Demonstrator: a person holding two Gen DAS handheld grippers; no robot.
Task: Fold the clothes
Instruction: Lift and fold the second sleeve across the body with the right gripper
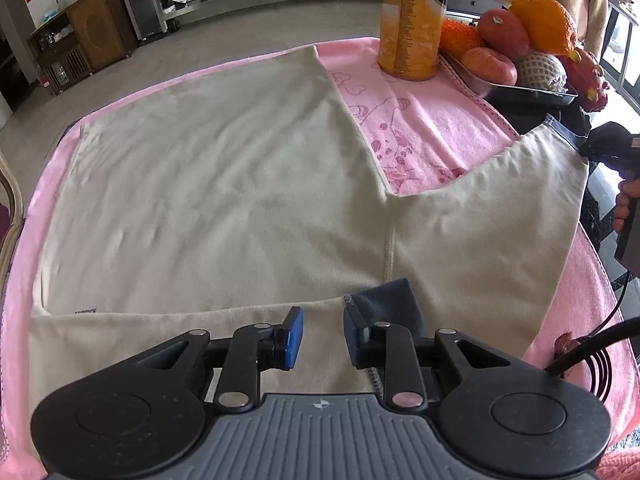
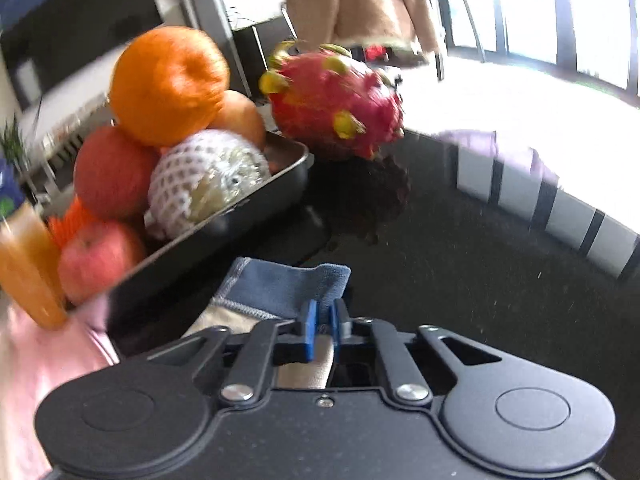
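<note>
A cream garment (image 1: 224,184) lies spread on the pink-covered worktop (image 1: 432,120). My right gripper (image 2: 322,318) pinches its blue-trimmed far-right corner; my left gripper (image 1: 323,330) hovers, jaws spread, over the near hem. I should grip there before lifting both together.

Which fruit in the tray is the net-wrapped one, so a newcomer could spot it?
Find the dark metal tray at the pink towel's far right corner, beside the orange juice bottle. At the tray's near end sits the wrapped fruit. Alone among bare apples and oranges, it wears white foam mesh.
</note>
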